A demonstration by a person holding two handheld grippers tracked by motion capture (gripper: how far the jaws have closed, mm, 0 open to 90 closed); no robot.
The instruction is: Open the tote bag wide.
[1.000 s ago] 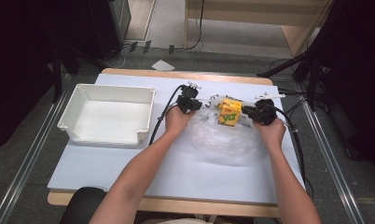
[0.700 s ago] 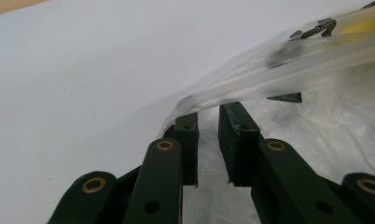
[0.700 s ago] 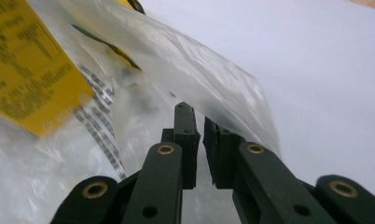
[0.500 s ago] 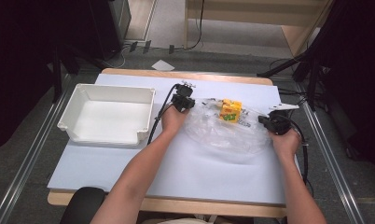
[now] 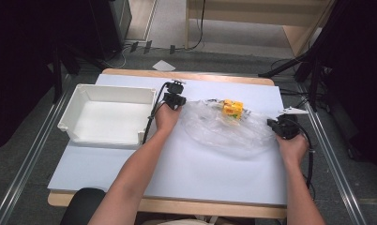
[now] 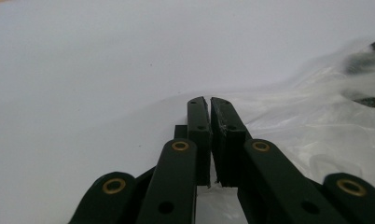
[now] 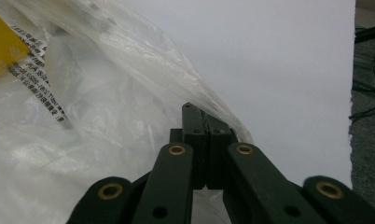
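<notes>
Clear plastic bag [image 5: 226, 129] lies spread flat on the white table [image 5: 186, 173], right of centre, nearer the far edge. A yellow carton [image 5: 233, 108] sits inside it at the far side; the film blurs its print, and in the right gripper view the carton [image 7: 3, 46] is cut off by the frame's left edge.

Left gripper [image 5: 173, 99] at the bag's left end. In its own view the left gripper [image 6: 208, 103] has just been closing; jaws nearly together, a slim gap left, a fold of film [image 6: 288, 121] caught between them.

Right gripper [image 5: 281, 126] at the bag's right end, near the table's right edge. In its own view the right gripper [image 7: 200, 112] has its jaws pressed together, pinching the bag's edge [image 7: 129, 93].

White bin [image 5: 109, 115] stands by the left edge; its near wall hides part of the floor inside.
</notes>
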